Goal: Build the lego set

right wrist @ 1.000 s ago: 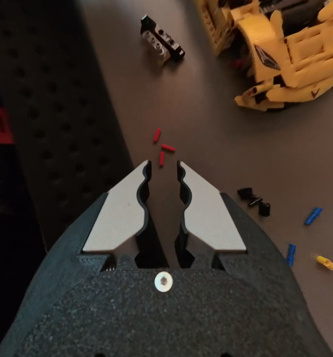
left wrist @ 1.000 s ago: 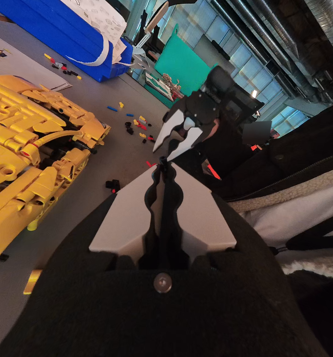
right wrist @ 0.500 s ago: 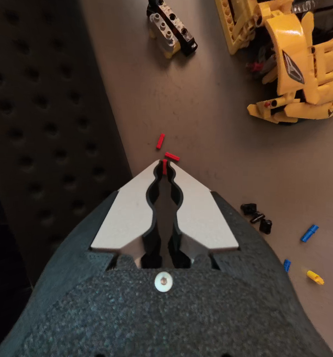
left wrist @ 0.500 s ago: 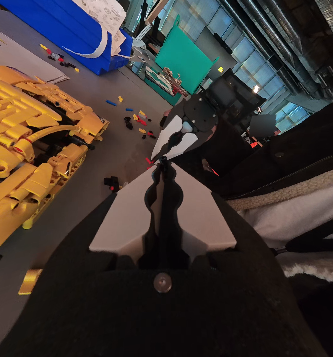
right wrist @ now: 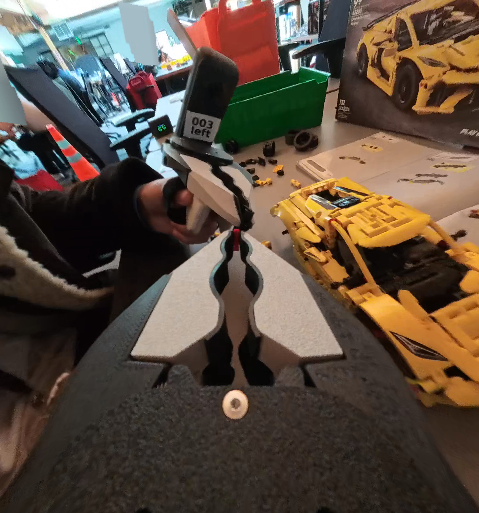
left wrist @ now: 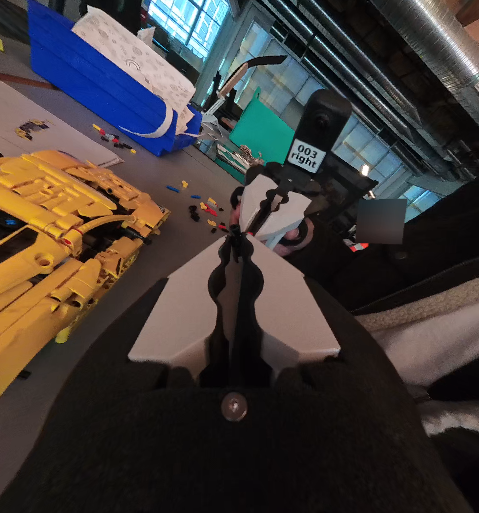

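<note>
Red pin point(right wrist: 235, 241) in right claw point(right wrist: 235, 234) meets left claw's point(left wrist: 236, 238) black piece point(left wrist: 235, 231) tip-to-tip.

Left gripper point(left wrist: 236, 236) raised off the table, jaws pinched on a small black piece; right gripper point(right wrist: 235, 236) tip-to-tip with it, jaws clamping a red pin

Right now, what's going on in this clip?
A person is building a yellow lego car, which sits partly finished on the grey table. Each hand holds a tool. The right tool is shut on a small red pin, raised off the table. The left tool is shut on a small black piece. The two tips are held close together in the air, apparently to join the pin and the piece. Loose parts lie scattered beyond.
</note>
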